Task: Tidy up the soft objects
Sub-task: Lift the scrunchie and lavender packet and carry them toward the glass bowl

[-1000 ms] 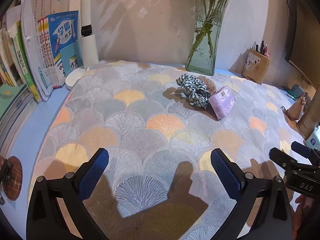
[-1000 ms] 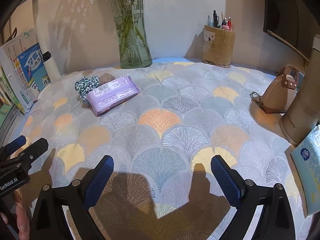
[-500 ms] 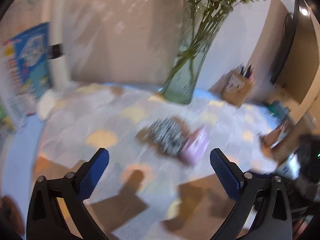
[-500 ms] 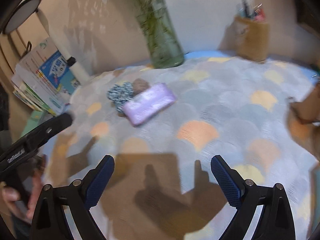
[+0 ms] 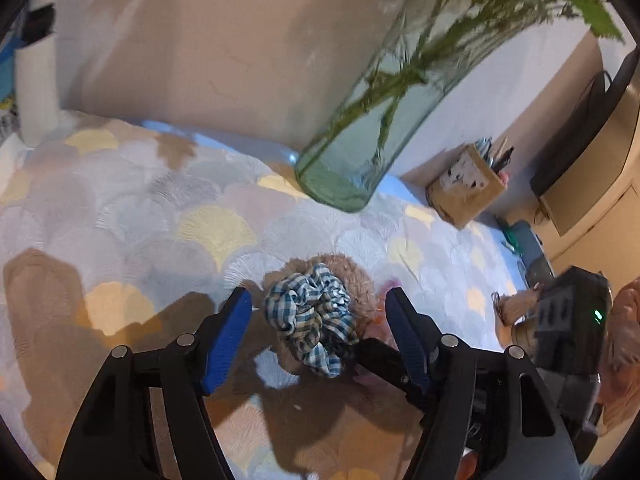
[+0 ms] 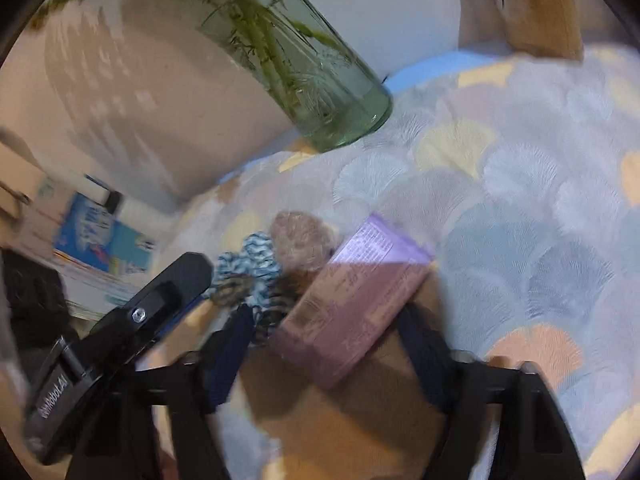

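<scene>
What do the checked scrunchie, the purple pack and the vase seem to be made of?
Checked scrunchie: woven fabric, matte, gathered in soft folds. Purple pack: probably thin plastic film, faint sheen, printed label; blur leaves it uncertain. Vase: clear greenish glass, glossy, stems visible through it.

I count one blue-and-white checked fabric scrunchie (image 5: 312, 312), one tan fuzzy plush puff (image 5: 352, 276) under it, and one purple rectangular soft packet (image 6: 356, 300). One green glass vase (image 5: 360, 144) with stems, one brown cardboard pen holder (image 5: 466, 192), one fan-patterned cloth (image 5: 160, 208).
</scene>
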A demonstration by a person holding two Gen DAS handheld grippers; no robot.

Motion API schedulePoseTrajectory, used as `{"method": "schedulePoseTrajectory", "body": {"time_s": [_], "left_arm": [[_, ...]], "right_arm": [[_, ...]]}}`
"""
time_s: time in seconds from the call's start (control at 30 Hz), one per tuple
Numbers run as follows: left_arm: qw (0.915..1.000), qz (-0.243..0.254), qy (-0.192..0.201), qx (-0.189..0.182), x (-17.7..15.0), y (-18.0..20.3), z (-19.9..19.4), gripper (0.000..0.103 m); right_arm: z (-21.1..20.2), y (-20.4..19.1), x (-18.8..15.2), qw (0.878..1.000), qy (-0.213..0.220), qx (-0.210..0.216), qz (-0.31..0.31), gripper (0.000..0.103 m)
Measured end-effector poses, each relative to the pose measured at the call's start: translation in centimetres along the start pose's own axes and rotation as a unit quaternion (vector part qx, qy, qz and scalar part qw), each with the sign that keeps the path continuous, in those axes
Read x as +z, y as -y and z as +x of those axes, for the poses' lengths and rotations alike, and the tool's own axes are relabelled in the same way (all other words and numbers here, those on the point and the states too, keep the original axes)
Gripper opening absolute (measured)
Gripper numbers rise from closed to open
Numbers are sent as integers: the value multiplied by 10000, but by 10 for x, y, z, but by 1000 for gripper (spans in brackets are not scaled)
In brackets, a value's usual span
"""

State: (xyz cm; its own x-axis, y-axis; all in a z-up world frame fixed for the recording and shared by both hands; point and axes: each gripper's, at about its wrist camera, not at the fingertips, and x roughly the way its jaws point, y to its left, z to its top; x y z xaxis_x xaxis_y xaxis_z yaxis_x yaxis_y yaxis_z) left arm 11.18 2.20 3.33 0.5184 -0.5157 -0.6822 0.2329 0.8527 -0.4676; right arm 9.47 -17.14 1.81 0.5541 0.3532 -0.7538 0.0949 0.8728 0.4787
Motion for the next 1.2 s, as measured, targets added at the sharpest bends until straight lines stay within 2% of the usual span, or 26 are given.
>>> {"method": "schedulePoseTrajectory", "body": {"time_s": [0.07, 0.2, 0.3, 0.33, 0.37, 0.4, 0.47, 0.53, 0.6, 0.7, 0.8, 0.87, 0.9, 0.93, 1.03, 1.2], "left_arm": [[9999, 53, -80, -55, -1, 2, 7, 67], [9990, 372, -231, 48, -6, 13, 19, 69], [9948, 842, -198, 535, -8, 27, 30, 69], [9926, 983, -207, 684, -9, 32, 34, 68], [9907, 1106, -193, 768, -12, 36, 38, 63], [9903, 1163, -196, 731, -13, 36, 40, 42], [9893, 1251, -69, 742, -16, 41, 36, 35], [9884, 1296, -42, 787, -20, 43, 28, 25], [9893, 1268, -34, 717, -25, 46, 18, 25], [9897, 1266, 58, 659, -38, 51, 2, 25], [9916, 1181, 100, 515, -51, 54, -14, 25], [9927, 1149, 129, 352, -59, 59, -24, 25], [9926, 1169, 151, 284, -64, 63, -30, 25], [9922, 1214, 178, 222, -69, 68, -37, 25], [9900, 1382, 260, 76, -77, 88, -52, 25], [9814, 1846, 454, -249, -87, 142, -71, 25]], "right_arm": [[-4, 2, -5, 9998, 18, -86, -205, 40], [-30, 14, -18, 9986, 13, -198, -488, 38], [-52, 27, -27, 9949, 48, -453, -900, 38], [-60, 29, -31, 9923, 100, -669, -1035, 38], [-68, 34, -36, 9894, 136, -849, -1174, 38], [-72, 37, -40, 9865, 126, -993, -1293, 38], [-79, 51, -45, 9856, 33, -1041, -1332, 38], [-79, 63, -48, 9888, -42, -870, -1211, 38], [-81, 74, -50, 9919, -64, -744, -1029, 41], [-81, 77, -50, 9939, 15, -599, -925, 56], [-73, 63, -52, 9891, 165, -986, -1083, 57], [-69, 52, -57, 9792, 286, -1509, -1328, 42], [-71, 49, -62, 9752, 324, -1631, -1460, 39], [-74, 49, -65, 9762, 329, -1554, -1480, 38], [-94, 56, -74, 9866, 326, -965, -1275, 38], [-151, 70, -86, 9877, 755, -931, -1008, 38]]}}
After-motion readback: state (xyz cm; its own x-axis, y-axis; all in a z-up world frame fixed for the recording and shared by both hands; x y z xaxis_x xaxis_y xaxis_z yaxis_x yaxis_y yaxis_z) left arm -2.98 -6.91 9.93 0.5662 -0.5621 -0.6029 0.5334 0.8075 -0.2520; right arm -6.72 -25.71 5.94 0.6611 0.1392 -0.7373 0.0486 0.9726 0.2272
